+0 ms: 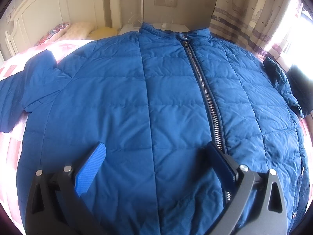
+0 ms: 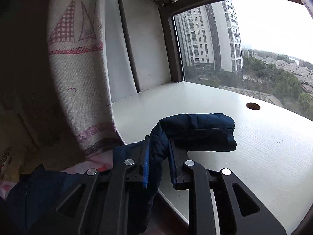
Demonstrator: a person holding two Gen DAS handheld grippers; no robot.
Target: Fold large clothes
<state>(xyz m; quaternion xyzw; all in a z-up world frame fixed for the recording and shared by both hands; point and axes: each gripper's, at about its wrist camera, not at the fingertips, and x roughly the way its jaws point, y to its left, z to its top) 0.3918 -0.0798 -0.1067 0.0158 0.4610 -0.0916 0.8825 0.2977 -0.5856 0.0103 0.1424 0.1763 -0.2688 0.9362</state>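
Left wrist view: blue quilted jacket (image 1: 156, 101) laid flat, front up, on a bed with a pink patterned cover (image 1: 11, 146). Zipper (image 1: 207, 96) done up, running from the collar at the far end down toward the camera. One sleeve (image 1: 29, 86) spread out to the left over the cover; the other side of the jacket trails off at the right edge toward the window. Left claw (image 1: 154, 156) hangs over the lower front of the jacket, jaws spread wide, nothing between them; blue-padded fingers (image 1: 92, 166) sit either side of the panel left of the zipper, right finger roughly over the zipper line. Can't tell whether the pads touch the fabric. White headboard (image 1: 49, 13), pillows (image 1: 78, 29) and a wall socket (image 1: 165, 0) at the far end, sailboat-print curtain (image 1: 254, 19) to the right. Right wrist view: right claw (image 2: 158, 156) clamped on the jacket's other sleeve (image 2: 195, 133), fabric bunched between the pads. Sleeve end with the cuff sticks out past the fingertips and appears to rest on a white surface (image 2: 254, 156) at the window; the rest hangs down below the claw toward the bed. Small round hole (image 2: 253, 106) in the surface further back. Same curtain hangs to the left, high-rise blocks (image 2: 211, 33) outside the glass.
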